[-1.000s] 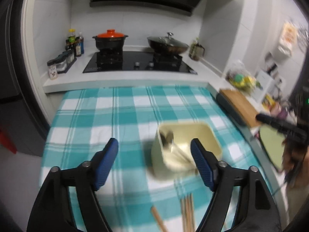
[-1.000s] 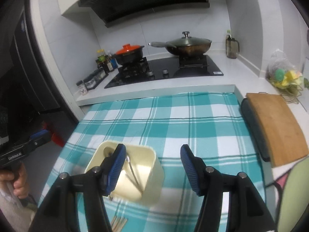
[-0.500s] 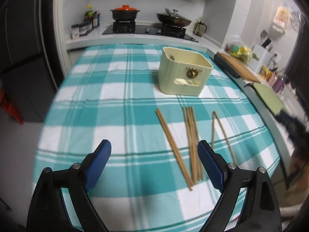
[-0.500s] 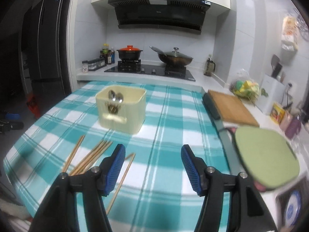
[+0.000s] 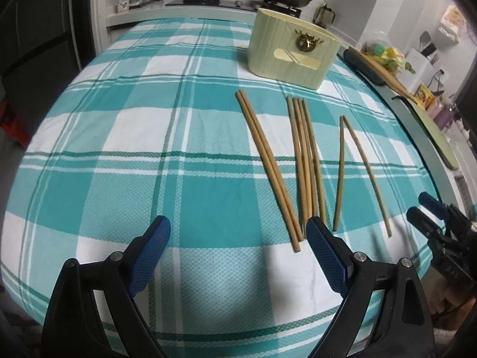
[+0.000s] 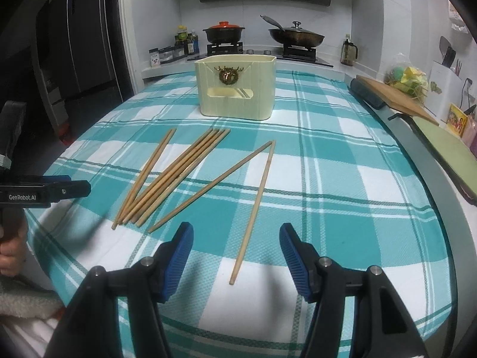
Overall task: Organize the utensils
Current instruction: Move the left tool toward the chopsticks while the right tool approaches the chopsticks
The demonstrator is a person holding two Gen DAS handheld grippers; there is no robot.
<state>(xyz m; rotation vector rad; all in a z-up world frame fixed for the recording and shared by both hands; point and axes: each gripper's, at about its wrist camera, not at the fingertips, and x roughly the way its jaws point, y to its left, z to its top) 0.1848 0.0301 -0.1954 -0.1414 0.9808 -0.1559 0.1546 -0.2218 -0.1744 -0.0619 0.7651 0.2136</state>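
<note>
Several wooden chopsticks lie on the teal checked tablecloth: a left pair point(image 5: 266, 161), a middle bundle point(image 5: 307, 155) and a splayed right pair point(image 5: 360, 161). They also show in the right wrist view, the bundle point(image 6: 182, 173) and the splayed pair point(image 6: 256, 200). A cream utensil holder point(image 5: 293, 49) with a deer emblem stands behind them point(image 6: 235, 89). My left gripper point(image 5: 238, 253) is open and empty, low over the near cloth, just short of the left pair's near ends. My right gripper point(image 6: 235, 252) is open and empty, astride the near end of the rightmost chopstick.
A wooden cutting board point(image 6: 396, 98) and a green mat point(image 6: 447, 152) lie along the counter at the right. A stove with a red-lidded pot point(image 6: 223, 31) and a wok point(image 6: 295, 35) is at the back. The table's near edge point(image 6: 268, 337) is just below the grippers.
Both grippers have pulled back from above the holder and dropped low toward the near edge of the table. The chopsticks have come into view in front of them. Both stayed open.
</note>
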